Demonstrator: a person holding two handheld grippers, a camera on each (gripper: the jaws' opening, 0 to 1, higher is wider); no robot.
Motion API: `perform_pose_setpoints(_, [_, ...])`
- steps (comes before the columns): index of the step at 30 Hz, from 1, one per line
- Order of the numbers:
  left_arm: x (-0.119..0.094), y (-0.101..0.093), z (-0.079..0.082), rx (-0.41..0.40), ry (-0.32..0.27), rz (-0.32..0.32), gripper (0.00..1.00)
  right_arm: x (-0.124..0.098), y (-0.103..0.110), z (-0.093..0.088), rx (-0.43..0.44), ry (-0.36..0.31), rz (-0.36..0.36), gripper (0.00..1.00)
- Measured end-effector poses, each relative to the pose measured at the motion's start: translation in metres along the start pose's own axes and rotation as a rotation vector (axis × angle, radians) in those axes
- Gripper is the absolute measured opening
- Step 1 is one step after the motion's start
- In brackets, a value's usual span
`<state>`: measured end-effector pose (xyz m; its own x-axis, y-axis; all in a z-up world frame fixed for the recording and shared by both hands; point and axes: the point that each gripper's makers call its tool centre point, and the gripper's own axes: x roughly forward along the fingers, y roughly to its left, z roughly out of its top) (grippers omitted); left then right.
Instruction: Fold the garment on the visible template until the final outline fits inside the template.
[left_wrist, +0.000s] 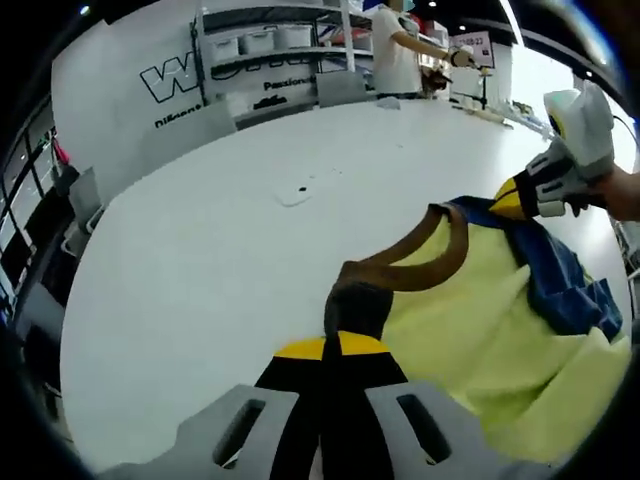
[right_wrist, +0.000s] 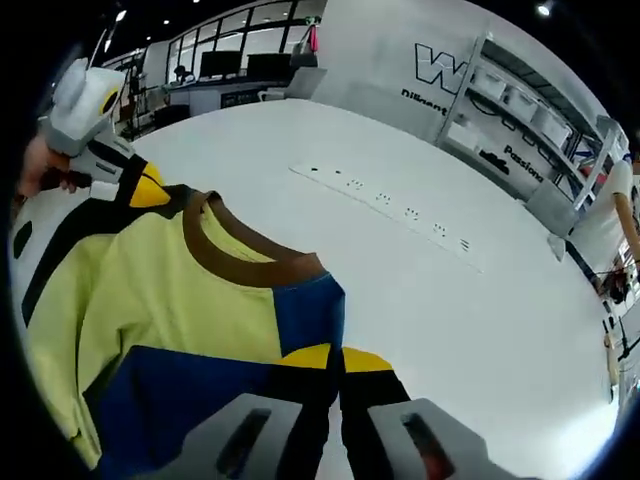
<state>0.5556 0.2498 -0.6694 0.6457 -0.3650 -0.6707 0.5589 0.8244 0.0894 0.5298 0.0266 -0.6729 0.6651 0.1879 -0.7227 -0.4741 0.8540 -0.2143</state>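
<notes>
A pale yellow garment (left_wrist: 470, 320) with a brown collar (left_wrist: 415, 265) and blue panels (left_wrist: 560, 280) is held up over the white table (left_wrist: 200, 260). My left gripper (left_wrist: 332, 347) is shut on the fabric just below the collar, its yellow tips pressed together. My right gripper (left_wrist: 520, 200), held by a hand, pinches the blue shoulder at the far right. In the right gripper view, the right gripper (right_wrist: 335, 357) is shut on the blue shoulder (right_wrist: 310, 310) of the garment (right_wrist: 150, 290). The left gripper (right_wrist: 140, 185) grips beside the collar (right_wrist: 235, 260).
A flat white strip with sockets (right_wrist: 385, 200) lies across the table (right_wrist: 450, 300). A small white object (left_wrist: 295, 195) rests mid-table. Shelves with bins (left_wrist: 265, 45), grey chairs (left_wrist: 190, 130) and a standing person (left_wrist: 395, 50) are beyond the far edge.
</notes>
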Motion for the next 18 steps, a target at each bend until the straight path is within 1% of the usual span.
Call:
perform_pose_setpoints(3, [0.001, 0.0, 0.001, 0.008, -0.001, -0.001, 0.02, 0.0, -0.001, 0.0, 0.004, 0.001, -0.002, 0.0])
perform_pose_setpoints(5, [0.005, 0.0, 0.004, 0.029, -0.009, 0.0, 0.02, 0.002, -0.005, 0.0, 0.002, 0.006, -0.018, 0.0])
perform_pose_setpoints(9, [0.008, 0.002, 0.002, 0.029, 0.001, 0.008, 0.02, 0.004, -0.009, -0.003, 0.006, 0.028, -0.036, 0.0])
perform_pose_setpoints(12, [0.013, 0.003, 0.004, 0.017, 0.006, 0.012, 0.02, 0.004, -0.008, -0.004, 0.006, 0.035, -0.041, 0.0])
perform_pose_setpoints(13, [0.014, 0.003, 0.005, 0.022, 0.007, 0.014, 0.02, 0.004, -0.009, -0.005, 0.004, 0.038, -0.047, 0.0])
perform_pose_setpoints(14, [0.013, 0.001, 0.005, 0.047, 0.008, 0.02, 0.03, 0.004, -0.009, -0.005, 0.008, 0.041, -0.047, 0.0])
perform_pose_setpoints(15, [0.011, 0.0, 0.004, 0.047, 0.006, 0.022, 0.04, 0.005, -0.009, -0.005, -0.006, 0.045, -0.044, 0.0])
perform_pose_setpoints(17, [0.009, 0.0, 0.004, 0.076, 0.001, 0.029, 0.07, 0.003, -0.009, -0.004, -0.012, 0.039, -0.043, 0.0])
perform_pose_setpoints(18, [0.008, 0.001, 0.004, 0.097, 0.004, 0.031, 0.1, 0.001, -0.011, 0.005, 0.022, -0.014, -0.05, 0.0])
